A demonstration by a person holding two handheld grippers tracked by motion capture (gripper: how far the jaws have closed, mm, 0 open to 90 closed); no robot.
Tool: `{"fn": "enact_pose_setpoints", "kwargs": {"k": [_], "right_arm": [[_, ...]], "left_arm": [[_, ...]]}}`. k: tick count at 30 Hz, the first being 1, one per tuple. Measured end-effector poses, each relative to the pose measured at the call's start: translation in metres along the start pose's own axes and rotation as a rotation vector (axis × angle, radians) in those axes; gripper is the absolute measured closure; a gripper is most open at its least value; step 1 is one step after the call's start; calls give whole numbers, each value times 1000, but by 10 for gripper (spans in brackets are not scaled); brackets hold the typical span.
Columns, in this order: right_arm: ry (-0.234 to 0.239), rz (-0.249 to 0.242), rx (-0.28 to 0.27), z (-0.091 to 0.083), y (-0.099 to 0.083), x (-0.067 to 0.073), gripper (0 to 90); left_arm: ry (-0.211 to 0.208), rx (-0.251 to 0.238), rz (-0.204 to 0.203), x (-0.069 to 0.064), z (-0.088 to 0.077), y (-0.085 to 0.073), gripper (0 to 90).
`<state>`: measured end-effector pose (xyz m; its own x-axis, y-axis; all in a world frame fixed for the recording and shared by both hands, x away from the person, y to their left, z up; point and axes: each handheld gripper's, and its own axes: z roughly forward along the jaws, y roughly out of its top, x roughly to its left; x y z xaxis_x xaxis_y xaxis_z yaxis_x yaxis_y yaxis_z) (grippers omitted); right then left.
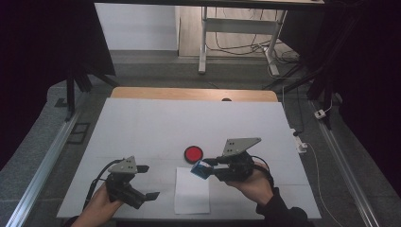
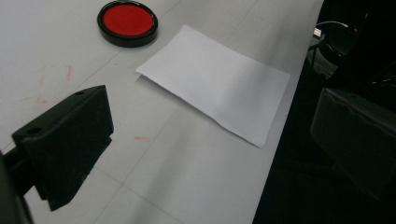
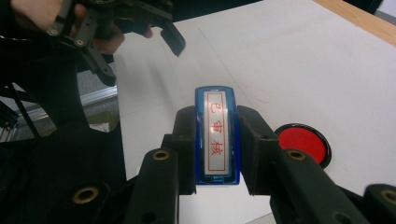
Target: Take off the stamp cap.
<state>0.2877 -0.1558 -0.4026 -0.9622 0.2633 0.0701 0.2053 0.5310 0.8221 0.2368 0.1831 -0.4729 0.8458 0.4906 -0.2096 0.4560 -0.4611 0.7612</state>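
Fingers of the left gripper point(image 1: 142, 182) stand open and empty at the bench's point(image 1: 142, 127) near left, level, angled toward the paper sheet point(image 1: 192, 190), likely ready to steady it. Ink pad point(image 1: 193, 153) lies just beyond the sheet. Right gripper point(image 1: 208, 166) clamps the blue stamp point(image 1: 200, 169) above the sheet's far edge, hand level, probably for inking.

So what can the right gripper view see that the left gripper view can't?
Right gripper view: the blue stamp clamped between the right gripper's jaws, its label in red characters, plus the left gripper farther off and the table's wooden edge.

Left gripper view: the whole sheet of white paper, lying flat near the table's edge, and faint red marks on the tabletop.

Both: the round red ink pad and the white tabletop.
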Motion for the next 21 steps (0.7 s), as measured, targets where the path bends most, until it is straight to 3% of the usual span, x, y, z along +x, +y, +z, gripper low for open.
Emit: {"fn": "enact_pose_setpoints", "kwargs": {"k": [3, 7, 14, 17, 21], "right_arm": [[3, -3, -6, -1, 2, 1, 703], [4, -8, -6, -2, 3, 2, 703], [16, -14, -8, -3, 6, 4, 704], [18, -18, -8, -4, 6, 4, 704], [27, -21, -9, -3, 8, 6, 703]], "left_arm": [[-2, 7, 17, 1, 6, 6, 0], [-36, -17, -3, 3, 13, 14, 0], [-43, -10, 74, 0, 26, 28, 0], [-70, -19, 76, 1, 31, 34, 0], [-107, -8, 118, 2, 39, 40, 0]]}}
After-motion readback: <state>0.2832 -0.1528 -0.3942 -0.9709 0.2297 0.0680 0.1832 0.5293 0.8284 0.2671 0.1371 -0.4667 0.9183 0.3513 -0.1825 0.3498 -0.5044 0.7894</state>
